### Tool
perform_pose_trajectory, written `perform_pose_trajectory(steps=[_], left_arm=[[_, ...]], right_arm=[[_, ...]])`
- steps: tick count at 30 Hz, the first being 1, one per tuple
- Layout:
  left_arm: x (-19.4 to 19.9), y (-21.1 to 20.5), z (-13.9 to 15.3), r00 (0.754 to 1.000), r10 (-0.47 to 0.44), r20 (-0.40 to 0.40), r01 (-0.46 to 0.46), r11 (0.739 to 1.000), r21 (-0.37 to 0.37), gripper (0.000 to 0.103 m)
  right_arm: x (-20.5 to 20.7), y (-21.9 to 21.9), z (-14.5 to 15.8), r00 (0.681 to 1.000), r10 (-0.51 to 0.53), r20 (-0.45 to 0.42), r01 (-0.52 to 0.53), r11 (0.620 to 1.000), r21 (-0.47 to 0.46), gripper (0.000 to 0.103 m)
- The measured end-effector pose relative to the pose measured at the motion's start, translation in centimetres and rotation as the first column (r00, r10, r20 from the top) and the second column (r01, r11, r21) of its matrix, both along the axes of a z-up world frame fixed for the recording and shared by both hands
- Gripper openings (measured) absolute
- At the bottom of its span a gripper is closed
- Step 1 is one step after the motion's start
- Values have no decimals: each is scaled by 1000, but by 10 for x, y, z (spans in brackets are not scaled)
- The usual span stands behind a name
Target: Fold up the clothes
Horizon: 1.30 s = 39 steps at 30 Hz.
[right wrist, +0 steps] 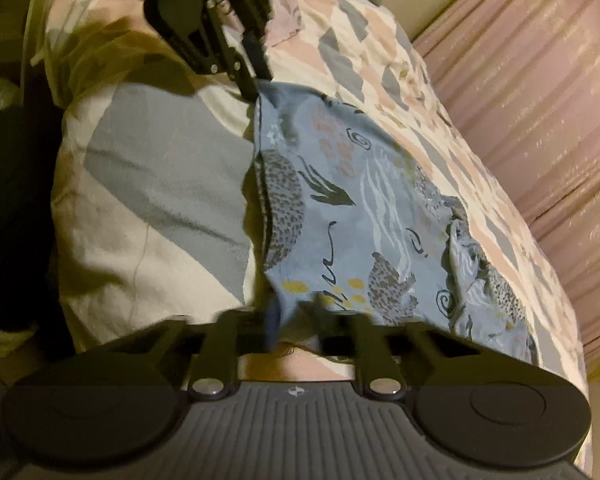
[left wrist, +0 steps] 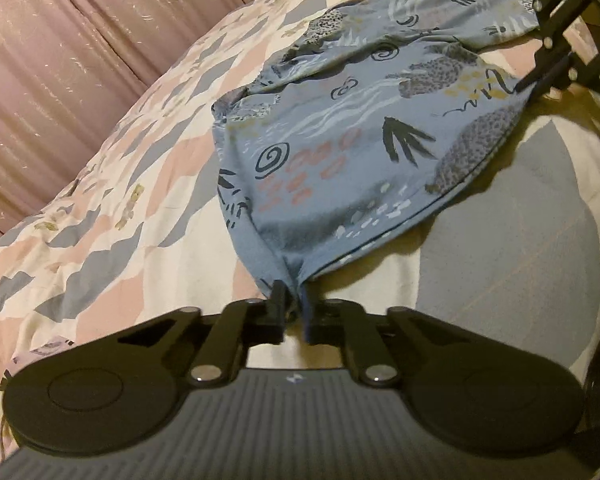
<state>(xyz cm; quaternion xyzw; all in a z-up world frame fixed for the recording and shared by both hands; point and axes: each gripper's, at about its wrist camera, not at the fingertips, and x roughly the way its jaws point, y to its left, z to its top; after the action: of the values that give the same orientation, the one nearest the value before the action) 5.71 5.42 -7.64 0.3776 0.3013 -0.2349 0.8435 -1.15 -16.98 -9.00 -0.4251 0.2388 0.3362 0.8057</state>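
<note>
Both jaws are clenched on the garment (left wrist: 340, 152). At the bottom middle of the left wrist view, the left gripper (left wrist: 291, 304) pinches one corner of it, with the cloth bunched between the black fingers. In the right wrist view the right gripper (right wrist: 296, 316) bites another corner at the bottom middle, though this part is blurred. Each gripper shows also in the other view: the right one at the upper right edge of the left view, the left one at the upper middle of the right view, both at the hem.

Nothing lies on top of the garment. It rests on a bed cover (left wrist: 112, 184) with a pattern of pink, grey and cream patches. Behind the bed, in the upper left of the left view, hangs a pinkish curtain (left wrist: 60, 52) with vertical folds.

The garment is blue, printed with dark spirals, leaf shapes, spotted patches, pink dots and some yellow marks. Its far part is wrinkled and heaped, and the near hem is stretched between the two grippers.
</note>
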Motion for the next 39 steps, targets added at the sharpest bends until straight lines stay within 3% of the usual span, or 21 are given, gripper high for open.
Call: perform_pose_trajectory(steps=[9,17,19,22,26,32,37,39], left_arm=[[-11,-1,7,1000,-2,-6,2,997,82,2],[-21,9,16,1000,28,10,-29,996,84,6],[-18,10,21,999,29,20,-30,997,67,7],[-5,11,33,999,11,43,-12,1000,29,17],[29,9,50,995,-62,79,62,998,4,25],[94,1,60,981,-184,66,185,982,-22,29],[121,-5,75,974,-216,-66,212,975,-61,28],[124,-5,88,966,-234,-110,231,972,-39,28]], right_arm=[[-17,-8,16,999,-5,-40,7,999,47,0],[-29,-12,25,999,-35,-31,37,995,94,0],[-27,-12,27,999,-37,-21,39,994,104,8],[-21,-9,29,999,-36,-7,37,993,114,16],[3,-2,26,999,-28,-23,30,991,129,20],[74,6,30,972,-53,-229,110,964,242,21],[108,18,37,935,-132,-329,186,972,141,21],[116,18,48,906,-183,-382,237,966,100,21]])
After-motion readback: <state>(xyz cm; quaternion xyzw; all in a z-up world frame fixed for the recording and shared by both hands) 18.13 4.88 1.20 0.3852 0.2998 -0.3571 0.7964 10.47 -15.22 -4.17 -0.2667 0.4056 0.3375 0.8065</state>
